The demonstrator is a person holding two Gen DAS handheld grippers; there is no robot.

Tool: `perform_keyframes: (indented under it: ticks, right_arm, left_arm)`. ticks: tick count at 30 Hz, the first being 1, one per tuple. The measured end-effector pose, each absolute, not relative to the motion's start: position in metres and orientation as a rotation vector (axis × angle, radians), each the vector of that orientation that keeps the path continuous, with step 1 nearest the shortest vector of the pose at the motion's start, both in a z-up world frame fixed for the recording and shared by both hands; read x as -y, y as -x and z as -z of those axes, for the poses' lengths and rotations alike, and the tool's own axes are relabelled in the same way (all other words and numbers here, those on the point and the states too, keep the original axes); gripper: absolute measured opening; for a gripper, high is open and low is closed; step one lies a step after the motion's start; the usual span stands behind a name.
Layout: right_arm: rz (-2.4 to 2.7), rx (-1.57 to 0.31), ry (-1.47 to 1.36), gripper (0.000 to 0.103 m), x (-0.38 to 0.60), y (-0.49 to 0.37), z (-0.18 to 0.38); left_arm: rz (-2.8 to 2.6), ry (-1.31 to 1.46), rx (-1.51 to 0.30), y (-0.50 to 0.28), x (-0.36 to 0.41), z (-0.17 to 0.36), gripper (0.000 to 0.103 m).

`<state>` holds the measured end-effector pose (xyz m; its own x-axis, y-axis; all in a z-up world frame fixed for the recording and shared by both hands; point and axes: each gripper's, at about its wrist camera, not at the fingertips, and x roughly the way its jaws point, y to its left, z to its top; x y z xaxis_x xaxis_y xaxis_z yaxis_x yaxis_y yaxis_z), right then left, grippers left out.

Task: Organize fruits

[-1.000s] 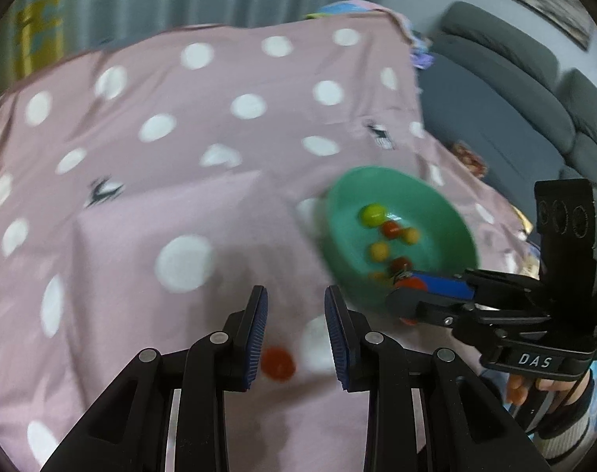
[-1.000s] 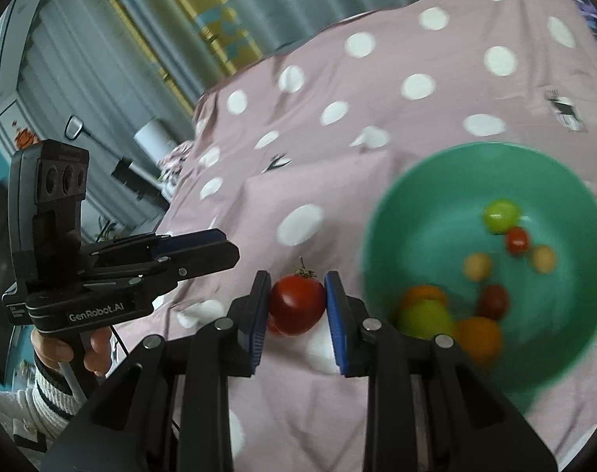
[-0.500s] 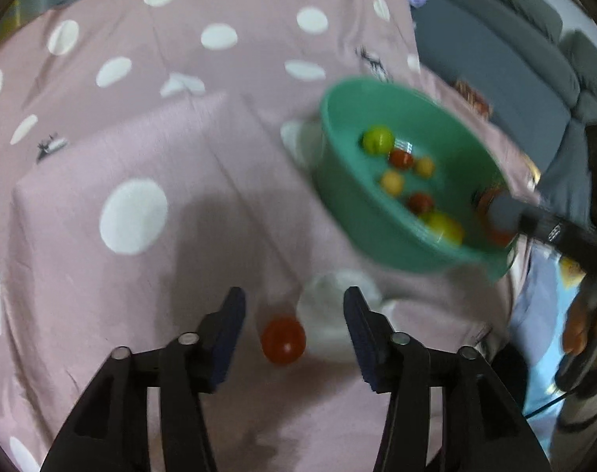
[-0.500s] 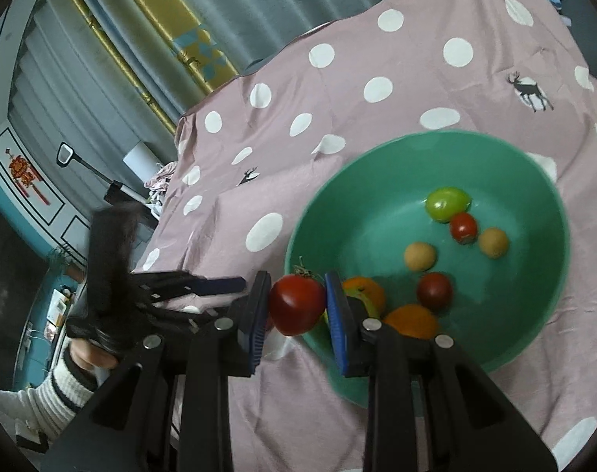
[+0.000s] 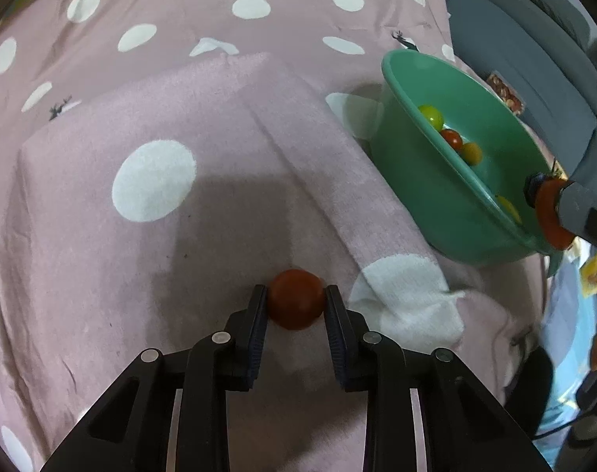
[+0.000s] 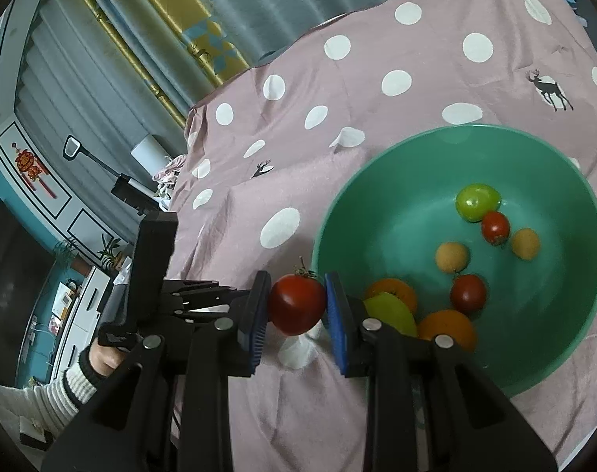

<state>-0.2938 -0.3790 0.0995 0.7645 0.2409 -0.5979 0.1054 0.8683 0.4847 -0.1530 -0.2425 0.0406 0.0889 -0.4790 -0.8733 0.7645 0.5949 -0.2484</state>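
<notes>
Both clamped: left hand-held gripper [image 5: 296, 303] w/ tomato [image 5: 295, 303] on blanket [image 5: 102, 236]; right hand-held gripper [image 6: 297, 303], stemmed tomato [image 6: 297, 303] beside bowl [image 6: 554, 362]

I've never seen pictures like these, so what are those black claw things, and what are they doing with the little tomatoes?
They are hand-held grabbers, one in each of a person's hands, each with a camera looking along its two fingers. The left gripper has just closed on a small red tomato lying on the pink spotted cloth. The right gripper holds a bigger red tomato in the air beside the green bowl, which already holds several small fruits.
</notes>
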Motion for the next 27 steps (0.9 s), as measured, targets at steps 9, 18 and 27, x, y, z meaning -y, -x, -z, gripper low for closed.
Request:
perform_keyframes:
  ticks: [9,18,27]
  right_arm:
    - [-0.011,-0.666,-0.539,0.029,0.405,0.316,-0.105]
    - [0.105,-0.717,-0.497,0.029,0.436,0.328,-0.098]
    - [0.209,-0.774,-0.397,0.049,0.448,0.337,-0.102]
  left_arm:
    - [1.04,-0.279,-1.017,0.17,0.263,-0.105,0.029]
    - [1.141,-0.377,-0.945,0.202,0.336,-0.13,0.029]
    - [1.078,-0.444,-0.905,0.217,0.351,-0.137,0.034]
